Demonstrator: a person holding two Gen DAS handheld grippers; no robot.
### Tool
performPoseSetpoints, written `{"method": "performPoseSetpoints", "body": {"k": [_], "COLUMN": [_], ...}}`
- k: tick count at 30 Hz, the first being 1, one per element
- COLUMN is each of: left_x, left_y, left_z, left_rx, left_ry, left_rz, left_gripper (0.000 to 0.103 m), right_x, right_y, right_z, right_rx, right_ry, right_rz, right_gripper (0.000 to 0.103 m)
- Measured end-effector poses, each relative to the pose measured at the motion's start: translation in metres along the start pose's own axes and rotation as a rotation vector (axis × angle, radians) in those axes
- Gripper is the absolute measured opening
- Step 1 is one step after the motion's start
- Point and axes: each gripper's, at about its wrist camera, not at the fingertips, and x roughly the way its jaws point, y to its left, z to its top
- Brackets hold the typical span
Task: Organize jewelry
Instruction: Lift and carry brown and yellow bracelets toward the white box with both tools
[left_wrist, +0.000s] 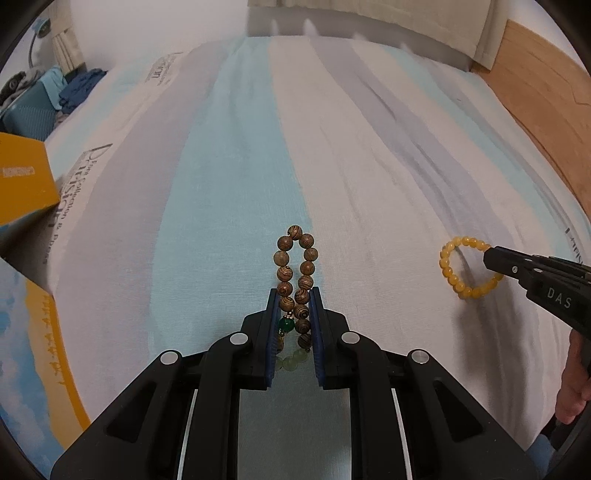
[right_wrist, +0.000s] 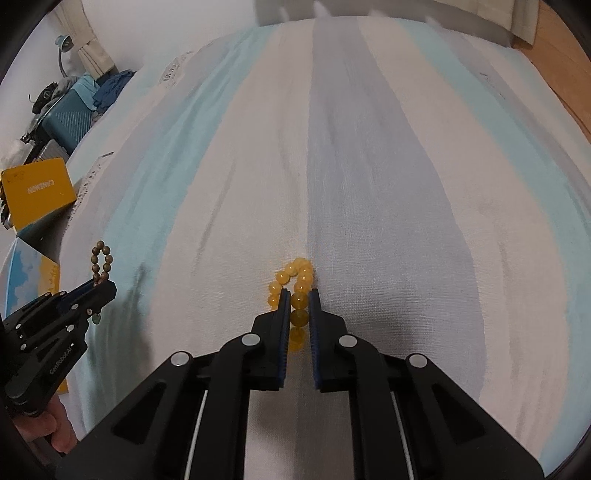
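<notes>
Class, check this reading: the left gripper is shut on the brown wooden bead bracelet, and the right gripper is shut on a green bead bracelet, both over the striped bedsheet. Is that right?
One detail is wrong: the right gripper is shut on a yellow bead bracelet, not a green one, as the right wrist view shows. The left gripper does hold the brown wooden bead bracelet over the striped bedsheet.

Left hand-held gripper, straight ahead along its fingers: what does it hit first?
Nothing solid nearby. The left hand-held gripper, shut on the brown wooden bead bracelet, points along the striped blue, white and grey bedsheet; the way looks free up to the cream curtain at the far end, though depth is unclear.
</notes>
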Motion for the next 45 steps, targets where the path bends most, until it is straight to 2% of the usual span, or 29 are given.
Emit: {"method": "performPoseSetpoints", "body": {"k": [15, 28, 45], "left_x": [-0.045, -0.081, -0.132], "left_y": [0.000, -0.001, 0.041], "left_z": [-0.001, -0.016, -0.035], "left_rx": [-0.012, -0.007, -0.060], "left_ry": [-0.009, 0.002, -0.030], "left_rz": [-0.001, 0.030, 0.057], "left_gripper": [0.015, 0.015, 0.015], "right_x": [-0.048, -0.081, -0.113], "right_y": [0.011, 0.026, 0.082], "right_z": [-0.006, -0.017, -0.031], "right_rx": [-0.014, -0.031, -0.102], "right_ry": [-0.052, -0.075, -0.113], "right_rz": [0.007, 0.004, 0.006], "right_gripper": [0.009, 0.009, 0.009]}}
